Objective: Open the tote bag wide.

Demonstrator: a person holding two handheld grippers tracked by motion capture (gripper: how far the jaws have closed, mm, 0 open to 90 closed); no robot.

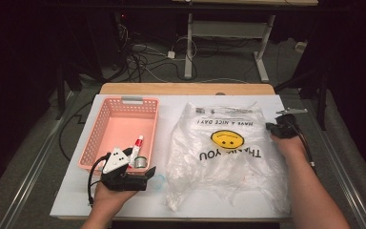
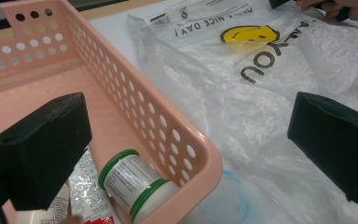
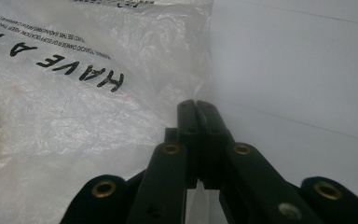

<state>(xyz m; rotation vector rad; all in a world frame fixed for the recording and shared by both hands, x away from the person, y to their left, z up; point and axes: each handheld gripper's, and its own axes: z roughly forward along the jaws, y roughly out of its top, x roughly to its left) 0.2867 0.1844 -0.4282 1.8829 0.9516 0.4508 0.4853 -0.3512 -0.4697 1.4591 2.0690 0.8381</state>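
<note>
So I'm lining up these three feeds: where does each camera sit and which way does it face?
High view: above the person's side, looking forward and down; forearms, both grippers show.
Left gripper view: rides the left gripper, jaws wide, facing pink basket.
Right gripper view: rides the right gripper, jaws together at the bag's edge.
All share the plastic bag.

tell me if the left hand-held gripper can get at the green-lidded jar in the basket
Probably yes: the left hand-held gripper is open just above the jar, which lies uncovered in the pink basket, though close to its wall.
</note>
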